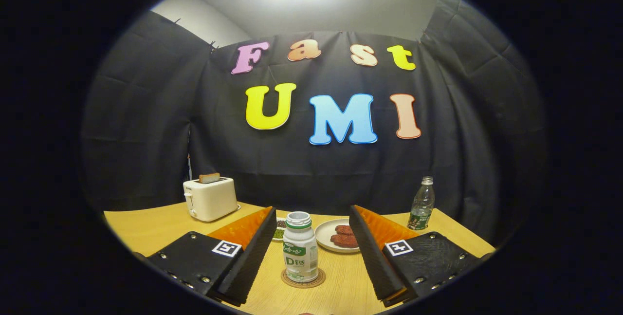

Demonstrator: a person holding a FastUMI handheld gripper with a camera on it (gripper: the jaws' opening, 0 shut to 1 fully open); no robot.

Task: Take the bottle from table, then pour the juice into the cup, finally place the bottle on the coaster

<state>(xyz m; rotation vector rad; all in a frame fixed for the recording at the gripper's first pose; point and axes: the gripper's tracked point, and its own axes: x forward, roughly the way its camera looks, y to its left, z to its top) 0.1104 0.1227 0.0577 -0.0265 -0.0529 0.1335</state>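
Observation:
A small white bottle with a green label and no cap stands upright on a round brown coaster on the wooden table. My gripper is open, its two fingers spread wide to either side of the bottle and clear of it. The bottle sits between the fingers, a little nearer the left one.
A white toaster with a slice of bread in it stands at the back left. Behind the bottle are a small dish of green bits and a white plate with dark red food. A clear plastic bottle stands at the back right.

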